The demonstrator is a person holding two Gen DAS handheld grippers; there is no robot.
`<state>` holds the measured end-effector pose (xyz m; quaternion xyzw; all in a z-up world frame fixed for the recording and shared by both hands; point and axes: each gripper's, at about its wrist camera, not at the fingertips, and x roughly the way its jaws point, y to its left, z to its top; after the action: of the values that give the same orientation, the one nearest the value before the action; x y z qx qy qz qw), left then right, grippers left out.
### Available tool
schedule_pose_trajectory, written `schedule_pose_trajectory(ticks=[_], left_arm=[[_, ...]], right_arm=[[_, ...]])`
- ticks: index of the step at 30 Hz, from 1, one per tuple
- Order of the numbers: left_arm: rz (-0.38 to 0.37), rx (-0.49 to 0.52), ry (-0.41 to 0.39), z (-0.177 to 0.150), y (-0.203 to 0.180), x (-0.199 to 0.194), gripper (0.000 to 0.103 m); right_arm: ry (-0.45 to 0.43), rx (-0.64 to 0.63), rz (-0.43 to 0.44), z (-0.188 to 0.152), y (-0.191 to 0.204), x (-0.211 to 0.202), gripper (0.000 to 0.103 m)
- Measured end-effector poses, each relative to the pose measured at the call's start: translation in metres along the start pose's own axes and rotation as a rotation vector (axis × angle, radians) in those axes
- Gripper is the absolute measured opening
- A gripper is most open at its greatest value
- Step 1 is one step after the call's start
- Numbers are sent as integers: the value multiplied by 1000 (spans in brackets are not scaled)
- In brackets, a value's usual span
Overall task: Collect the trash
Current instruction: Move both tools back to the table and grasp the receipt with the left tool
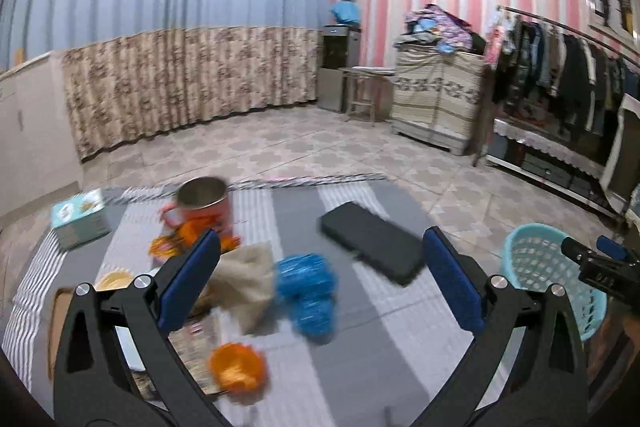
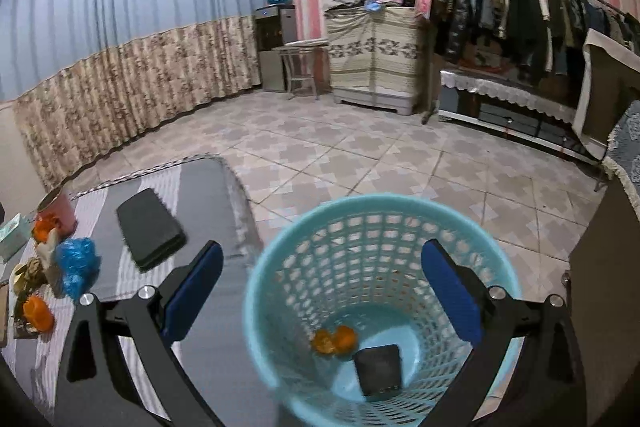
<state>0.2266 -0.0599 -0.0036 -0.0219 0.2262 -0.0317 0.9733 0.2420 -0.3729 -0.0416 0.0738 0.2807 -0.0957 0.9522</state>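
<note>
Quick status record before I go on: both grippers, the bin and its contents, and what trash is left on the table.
left gripper: open, empty, above the table
right gripper: open, empty, over the bin
bin: light blue basket, beside the table
in bin: orange wrapper, small dark block
left on table: blue wrapper, orange wrapper, beige crumpled paper

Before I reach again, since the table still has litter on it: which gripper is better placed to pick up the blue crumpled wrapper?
Left. The left gripper is open right over the blue crumpled wrapper, which lies between its fingers. The right gripper hangs open over the turquoise basket, away from the table.
</note>
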Motion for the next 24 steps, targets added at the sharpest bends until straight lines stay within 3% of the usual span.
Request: schedule_pose_trajectory(ticks=[13,19,24], left_arm=[[226,-127,101,-46,131,-14,97],[268,-181,180,-75,175,-12,97],[222,-234,254,-86,189,-3,97]], right_arm=[[76,-151,96,-32,91,12,97],[120,-157,141,-42,112,19,97],[163,-163,157,-50,127,28,97]])
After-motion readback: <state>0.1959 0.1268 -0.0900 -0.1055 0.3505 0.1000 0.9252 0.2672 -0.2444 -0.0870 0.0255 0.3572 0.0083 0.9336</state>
